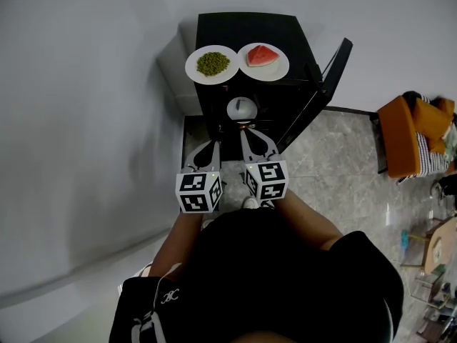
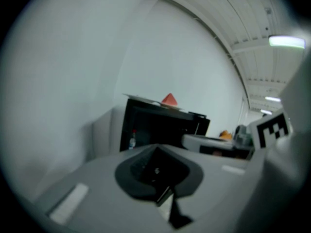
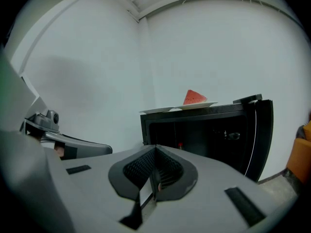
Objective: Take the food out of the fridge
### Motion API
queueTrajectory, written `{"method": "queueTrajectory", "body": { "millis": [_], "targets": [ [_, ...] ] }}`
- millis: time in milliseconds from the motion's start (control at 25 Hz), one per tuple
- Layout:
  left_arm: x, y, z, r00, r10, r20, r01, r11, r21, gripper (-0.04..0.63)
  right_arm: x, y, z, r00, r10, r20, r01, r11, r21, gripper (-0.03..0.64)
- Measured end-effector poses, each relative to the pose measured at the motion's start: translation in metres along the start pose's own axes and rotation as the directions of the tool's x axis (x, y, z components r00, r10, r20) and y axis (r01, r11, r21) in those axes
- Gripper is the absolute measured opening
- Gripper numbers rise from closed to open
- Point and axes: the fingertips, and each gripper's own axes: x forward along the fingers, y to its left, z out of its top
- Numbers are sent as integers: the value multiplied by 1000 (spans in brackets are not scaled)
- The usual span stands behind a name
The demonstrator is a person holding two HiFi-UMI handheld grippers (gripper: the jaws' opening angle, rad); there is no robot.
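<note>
Food, green bits (image 1: 212, 63) and watermelon (image 1: 262, 55), sits on the fridge (image 1: 285, 31) so it's out. My left tongs (image 1: 215, 143) and right tongs (image 1: 245, 129) are pressed together, empty, facing inside for more.

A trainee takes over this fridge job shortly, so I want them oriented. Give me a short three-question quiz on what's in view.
1. How many plates stand on top of the fridge?
2. True or false: the fridge door stands open.
3. What lies on the plate nearer the door? A bread, B watermelon, C egg.
Key: 1 two; 2 true; 3 B.
</note>
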Motion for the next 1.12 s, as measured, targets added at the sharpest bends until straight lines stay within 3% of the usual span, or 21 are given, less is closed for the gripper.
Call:
{"method": "queueTrajectory", "body": {
  "millis": [320,560,640,720,800,840,920,1000,1120],
  "targets": [
    [-3,17,-8,998,59,-31,-61,996,-61,-5,2,-2,-11,999,3,-32,-1,999,42,0],
    [-2,27,-11,997,64,-41,-68,991,-119,-5,8,0,-19,999,17,-50,-14,999,52,0],
    [-2,31,-12,996,73,-43,-78,989,-126,-5,11,0,-25,998,36,-59,-30,995,92,0],
    [-4,34,-17,995,85,-50,-91,986,-137,-5,15,-3,-39,994,64,-85,-46,980,193,0],
    [-5,37,-22,994,97,-59,-104,984,-146,-5,20,-12,-59,989,94,-116,-46,930,364,0],
    [-5,38,-25,993,104,-63,-112,983,-146,-5,24,-19,-70,986,107,-127,-36,885,463,0],
    [-6,42,-32,989,127,-73,-136,981,-137,-5,32,-34,-91,982,126,-139,-6,761,649,0],
    [-9,46,-40,984,154,-85,-164,978,-128,-5,39,-47,-112,981,132,-144,28,635,772,2],
    [-7,56,-57,978,180,-103,-194,969,-154,-5,57,-62,-148,978,125,-165,81,505,859,2]
  ]
}}
